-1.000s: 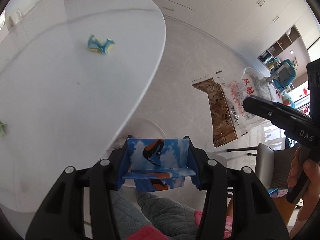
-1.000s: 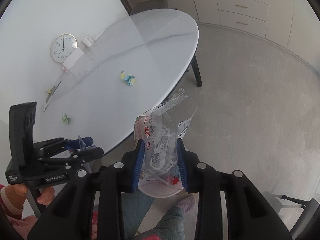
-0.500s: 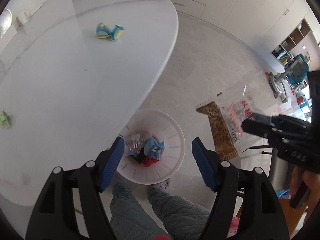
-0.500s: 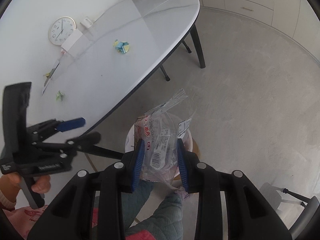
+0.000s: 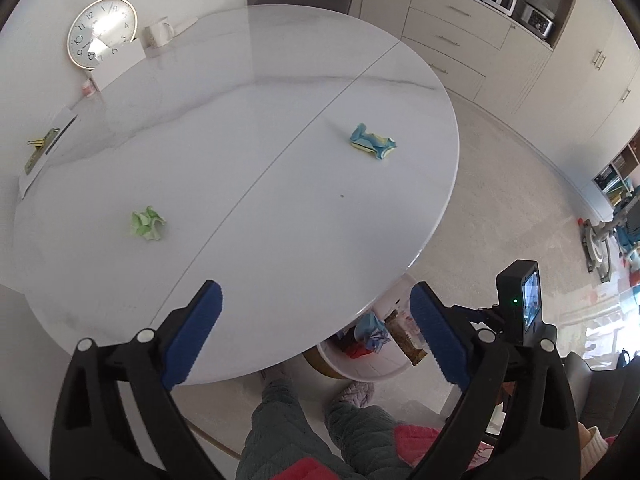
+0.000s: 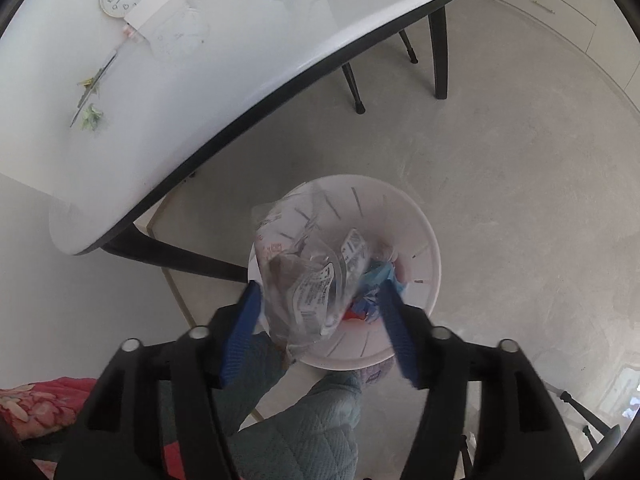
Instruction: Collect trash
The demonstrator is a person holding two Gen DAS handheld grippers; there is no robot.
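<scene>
The big white table (image 5: 280, 140) lies ahead of the left tool (image 5: 316, 340), which has just been opening and holds nothing; the white bin (image 6: 424, 248) sits on the floor right under the right tool (image 6: 320, 312), so trash can drop in; that tool has just been opening too, and the clear wrapper (image 6: 312, 276) hangs loose between its jaws; a blue-yellow scrap (image 5: 372, 145) and a green scrap (image 5: 147, 222) wait far ahead of the left tool.
</scene>
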